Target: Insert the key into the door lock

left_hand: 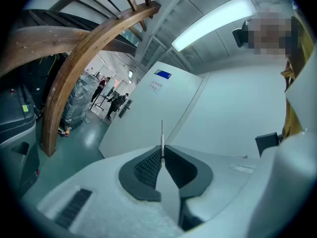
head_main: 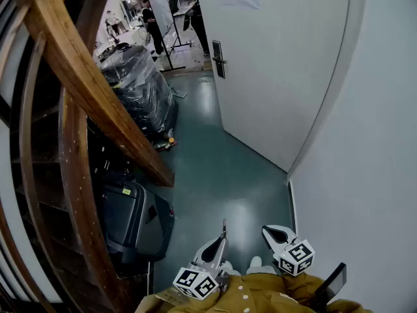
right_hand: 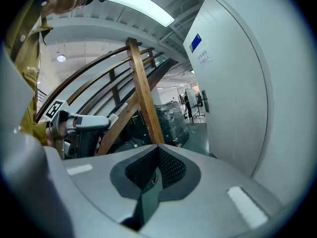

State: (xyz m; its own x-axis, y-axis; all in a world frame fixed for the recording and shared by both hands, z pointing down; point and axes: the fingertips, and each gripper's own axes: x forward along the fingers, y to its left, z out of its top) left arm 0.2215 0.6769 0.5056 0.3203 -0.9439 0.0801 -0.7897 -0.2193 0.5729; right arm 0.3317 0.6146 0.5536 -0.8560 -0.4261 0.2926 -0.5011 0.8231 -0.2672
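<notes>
While the door lock sits far off at 12 o'clock in the head view, both grippers hang low at 6 o'clock, close against the person's tan jacket. The lock and the key are well apart. My reading is that the approach has not yet been made.

Left gripper: the jaws are pressed together, pinching the key. Its own view shows the pads clamped on the near end and the thin blade standing straight out past the tips, edge-on to the camera. It is probably held that way so the blade leads and can enter the keyway without a re-grip. The gripper lies roughly level and aims toward the door.

Right gripper: the jaws are pressed together with nothing held. There is a small red speck low in the gap, too small to name. This gripper is just beside the left one, at its 3 o'clock. It looks idle, likely kept closed so it stays out of the key's line.

The door is white and swung open into the corridor. The dark lock plate and handle are on its free edge, which faces the person.

A wooden stair rail runs at 10 o'clock, with a plastic-wrapped pallet at 11 o'clock. Both are left of the path to the lock.

Judgement: the next move calls for closing the distance and lifting the key to lock height. An open door may swing away under the key's push, so the right gripper might be needed to steady it.
</notes>
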